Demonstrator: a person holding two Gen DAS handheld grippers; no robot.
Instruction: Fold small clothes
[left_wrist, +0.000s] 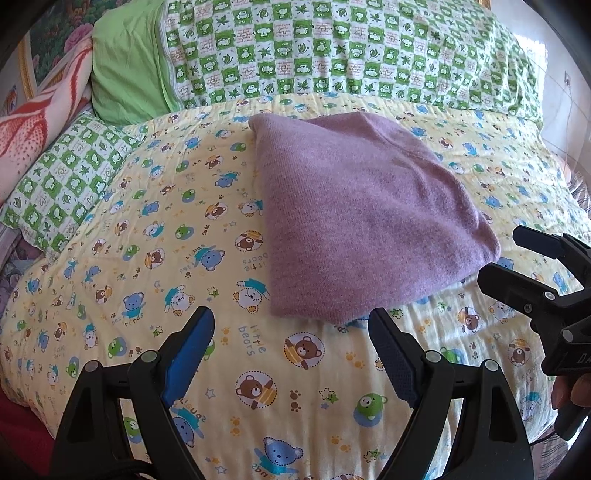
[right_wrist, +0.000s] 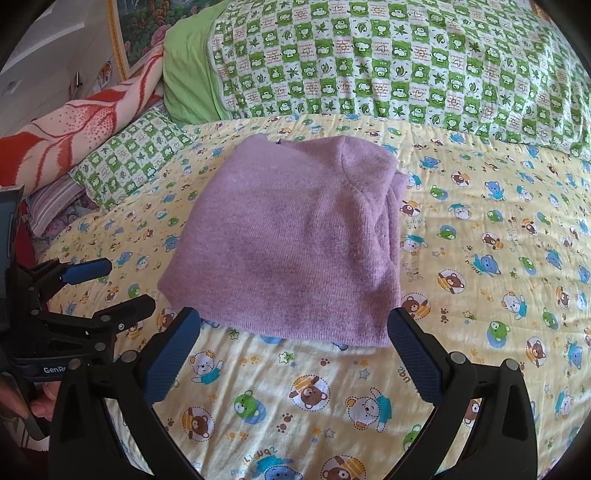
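- My left gripper (left_wrist: 291, 354) has its jaws spread wide and released, with nothing between the blue pads (left_wrist: 188, 354); it hangs over the sheet (left_wrist: 110, 295) just short of the sweater's near edge.
- My right gripper (right_wrist: 295, 362) is likewise wide apart and holding nothing, its pads (right_wrist: 413, 362) hanging just short of the sweater's near hem.
- From the right wrist view I see the left gripper (right_wrist: 107, 284) low at the left, apart from the sweater, jaws parted, a hand (right_wrist: 37, 402) below it.
- From the left wrist view the right gripper (left_wrist: 517, 262) sits at the right edge, just beside the sweater's near right corner; whether it touches I cannot tell.
- The sweater (left_wrist: 362, 218), a purple knit, lies folded into a compact, roughly square bundle on the middle of the bed, flat on the sheet, untouched by either pair of jaws as far as I can see.
- In the right wrist view the sweater (right_wrist: 295, 236) shows stacked layers along its right side.
- The sheet (right_wrist: 480, 258) is yellow with a bear print.
- Behind the sweater lies a green-checked quilt (left_wrist: 351, 51) with a plain green end.
- A matching pillow (left_wrist: 70, 173) sits to the left, apart from the sweater.
- A red and cream blanket (right_wrist: 74, 125) is heaped beyond the pillow.
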